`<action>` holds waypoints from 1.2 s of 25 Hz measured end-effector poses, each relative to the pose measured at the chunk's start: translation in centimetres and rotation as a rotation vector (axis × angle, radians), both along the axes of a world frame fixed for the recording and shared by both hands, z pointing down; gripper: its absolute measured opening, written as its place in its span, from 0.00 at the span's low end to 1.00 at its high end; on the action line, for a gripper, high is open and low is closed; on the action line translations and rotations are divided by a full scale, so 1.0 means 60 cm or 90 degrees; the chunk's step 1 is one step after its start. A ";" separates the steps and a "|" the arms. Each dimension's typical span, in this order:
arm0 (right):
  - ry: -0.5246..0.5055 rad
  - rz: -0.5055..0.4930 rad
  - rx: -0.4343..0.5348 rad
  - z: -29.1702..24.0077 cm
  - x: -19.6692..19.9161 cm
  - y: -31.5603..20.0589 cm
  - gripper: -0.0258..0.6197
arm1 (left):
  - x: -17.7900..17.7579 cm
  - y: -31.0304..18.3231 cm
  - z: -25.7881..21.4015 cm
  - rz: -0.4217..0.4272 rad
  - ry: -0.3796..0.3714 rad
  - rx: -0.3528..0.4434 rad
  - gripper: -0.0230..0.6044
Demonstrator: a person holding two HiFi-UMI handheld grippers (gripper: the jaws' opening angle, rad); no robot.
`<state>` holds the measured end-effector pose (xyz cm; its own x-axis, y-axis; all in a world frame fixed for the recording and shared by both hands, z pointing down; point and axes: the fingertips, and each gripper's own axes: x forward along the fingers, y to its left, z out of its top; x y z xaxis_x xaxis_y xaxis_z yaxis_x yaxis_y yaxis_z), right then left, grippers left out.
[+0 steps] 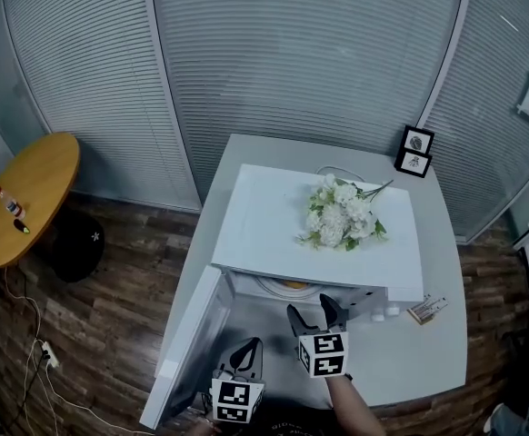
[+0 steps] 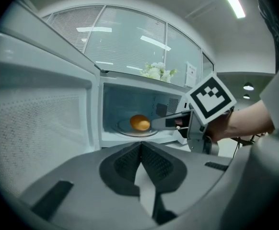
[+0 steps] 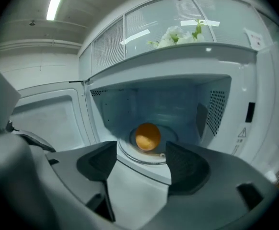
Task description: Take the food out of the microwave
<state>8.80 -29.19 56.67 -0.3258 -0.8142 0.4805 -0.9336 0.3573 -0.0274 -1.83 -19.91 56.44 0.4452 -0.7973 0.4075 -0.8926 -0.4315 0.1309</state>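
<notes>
An orange food ball (image 3: pixel 147 136) rests on the glass turntable (image 3: pixel 128 153) inside the white microwave (image 1: pixel 274 216), whose door (image 1: pixel 192 343) hangs open to the left. My right gripper (image 3: pixel 140 152) is open at the oven's mouth, with the ball a little beyond its fingertips and nothing between the pads. In the head view the right gripper (image 1: pixel 314 312) points into the cavity, where a sliver of the ball (image 1: pixel 294 285) shows. My left gripper (image 1: pixel 246 348) waits nearer me beside the door. Its jaws (image 2: pixel 140 147) are shut and empty. From there I see the ball (image 2: pixel 140 122) and a right gripper finger (image 2: pixel 170 122) next to it.
White flowers (image 1: pixel 342 212) lie on top of the microwave. Two small picture frames (image 1: pixel 416 150) stand at the white table's far right corner, and a small object (image 1: pixel 426 309) lies right of the microwave. A round wooden table (image 1: pixel 28 193) stands far left. The open door (image 2: pixel 39 114) walls off my left side.
</notes>
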 end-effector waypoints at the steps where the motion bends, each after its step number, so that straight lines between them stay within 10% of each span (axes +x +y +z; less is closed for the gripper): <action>1: 0.006 0.000 -0.006 0.005 0.000 -0.009 0.52 | 0.001 0.001 0.002 0.000 -0.002 -0.002 0.05; 30: 0.048 -0.014 -0.078 0.084 -0.019 -0.129 0.61 | 0.011 0.010 0.024 0.009 -0.059 -0.026 0.05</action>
